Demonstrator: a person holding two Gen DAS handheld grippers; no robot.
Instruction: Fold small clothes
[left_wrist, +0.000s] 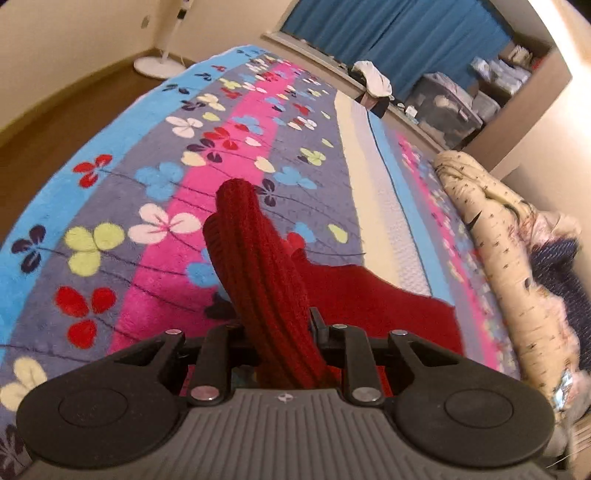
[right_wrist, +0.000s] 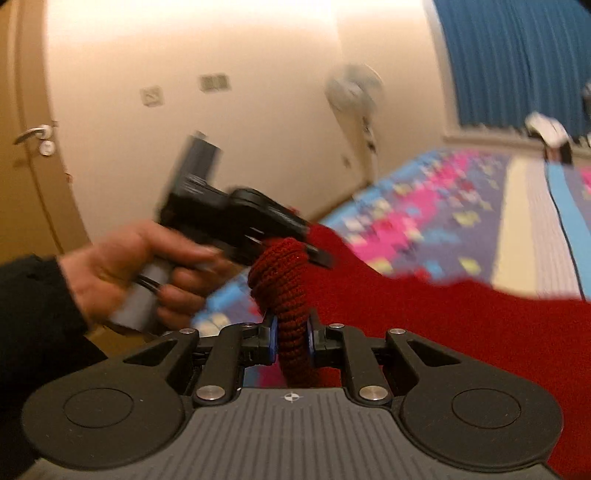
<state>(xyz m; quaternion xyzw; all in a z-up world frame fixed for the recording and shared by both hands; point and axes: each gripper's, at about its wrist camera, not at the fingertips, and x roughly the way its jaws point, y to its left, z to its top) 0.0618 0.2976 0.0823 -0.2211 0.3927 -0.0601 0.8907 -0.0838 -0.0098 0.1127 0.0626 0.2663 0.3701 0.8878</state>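
Note:
A dark red knitted garment (left_wrist: 258, 258) is lifted off the flowered bed blanket (left_wrist: 147, 184). In the left wrist view a ribbed, bunched edge of it runs up between the fingers of my left gripper (left_wrist: 275, 328), which is shut on it. The rest of the garment trails down to the right onto the blanket. In the right wrist view my right gripper (right_wrist: 291, 338) is shut on another rolled edge of the red garment (right_wrist: 406, 314), pinched between its blue pads (right_wrist: 272, 336). A hand (right_wrist: 125, 273) holds the left gripper (right_wrist: 310, 251) just above and left, on the same cloth.
A cream patterned bundle (left_wrist: 491, 240) and dark blue cloth (left_wrist: 565, 273) lie along the bed's right side. Storage boxes (left_wrist: 443, 103) and a white cloth (left_wrist: 373, 79) sit by the blue curtain (left_wrist: 388, 33). A standing fan (right_wrist: 354, 92) and a door (right_wrist: 33, 133) are at the left.

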